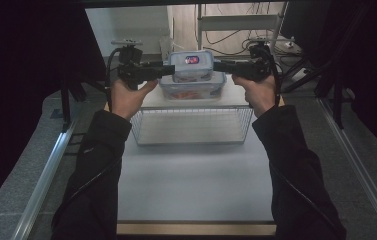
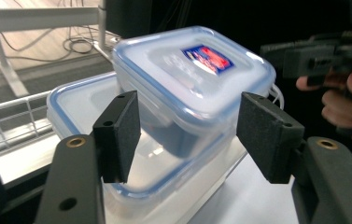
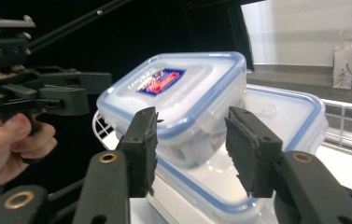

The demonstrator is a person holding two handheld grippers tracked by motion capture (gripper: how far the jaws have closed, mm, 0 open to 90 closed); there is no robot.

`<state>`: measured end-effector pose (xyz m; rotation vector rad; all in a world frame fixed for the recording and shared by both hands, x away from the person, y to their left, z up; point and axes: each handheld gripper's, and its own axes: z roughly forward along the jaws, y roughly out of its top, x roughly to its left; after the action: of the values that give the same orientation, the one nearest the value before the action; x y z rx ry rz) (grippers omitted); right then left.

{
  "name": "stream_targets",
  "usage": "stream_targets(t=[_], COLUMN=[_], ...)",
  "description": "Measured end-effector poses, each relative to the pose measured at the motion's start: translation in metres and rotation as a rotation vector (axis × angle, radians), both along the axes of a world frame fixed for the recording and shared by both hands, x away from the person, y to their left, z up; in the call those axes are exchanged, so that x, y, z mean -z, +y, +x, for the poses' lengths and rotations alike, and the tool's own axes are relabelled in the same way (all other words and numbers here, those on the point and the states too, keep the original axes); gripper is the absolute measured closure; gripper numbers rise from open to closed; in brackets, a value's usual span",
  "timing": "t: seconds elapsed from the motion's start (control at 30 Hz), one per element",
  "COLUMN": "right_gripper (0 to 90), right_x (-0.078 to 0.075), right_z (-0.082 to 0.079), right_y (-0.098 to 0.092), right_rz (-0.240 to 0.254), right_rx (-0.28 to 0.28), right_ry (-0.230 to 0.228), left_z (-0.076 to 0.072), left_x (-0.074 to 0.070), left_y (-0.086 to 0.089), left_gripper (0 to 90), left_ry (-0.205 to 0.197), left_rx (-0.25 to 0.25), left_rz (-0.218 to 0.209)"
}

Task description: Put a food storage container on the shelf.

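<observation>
With both grippers' fingers (image 2: 122,135) standing open beside the small box (image 1: 192,65), it could slide off the larger box (image 1: 192,89) toward the counter's (image 1: 191,175) far edge if nudged.

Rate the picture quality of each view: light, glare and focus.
High view: dim, with black surrounds; the table is evenly lit and the small container reads clearly. Left gripper view: soft glare on the container's lid, while the near pads are slightly soft. Right gripper view: bright wall against a dark left half.
</observation>
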<state>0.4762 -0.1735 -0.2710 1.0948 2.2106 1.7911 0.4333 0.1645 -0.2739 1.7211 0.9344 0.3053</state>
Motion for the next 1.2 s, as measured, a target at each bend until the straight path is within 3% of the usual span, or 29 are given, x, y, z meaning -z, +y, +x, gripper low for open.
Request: stream_targets(t=[0.13,0.5,0.7,0.93,1.2], right_gripper=[44.7,24.0,18.5,15.4,11.0], right_x=[0.005,0.029,0.041,0.052,0.069], right_z=[-0.008,-0.035,-0.052,-0.069,-0.086], right_y=[-0.003,-0.006,-0.006,-0.004,0.003], right_rz=[-0.050,-0.177,-0.218,-0.237,-0.285], right_rx=[-0.004,-0.013,-0.008,-0.018,-0.037], right_ry=[-0.055,-0.140,-0.170,-0.176,-0.178], left_z=[-0.012,-0.040,-0.058,-0.080,-0.096], left_x=[0.004,0.028,0.043,0.064,0.087], left_y=[-0.004,-0.004,0.001,0.005,0.015], left_gripper=[31.0,14.0,10.3,6.5,5.8], left_ry=[-0.058,-0.116,-0.117,-0.113,-0.084], left_rx=[0.001,0.011,0.011,0.033,0.038], left_rz=[0.051,0.095,0.083,0.134,0.124])
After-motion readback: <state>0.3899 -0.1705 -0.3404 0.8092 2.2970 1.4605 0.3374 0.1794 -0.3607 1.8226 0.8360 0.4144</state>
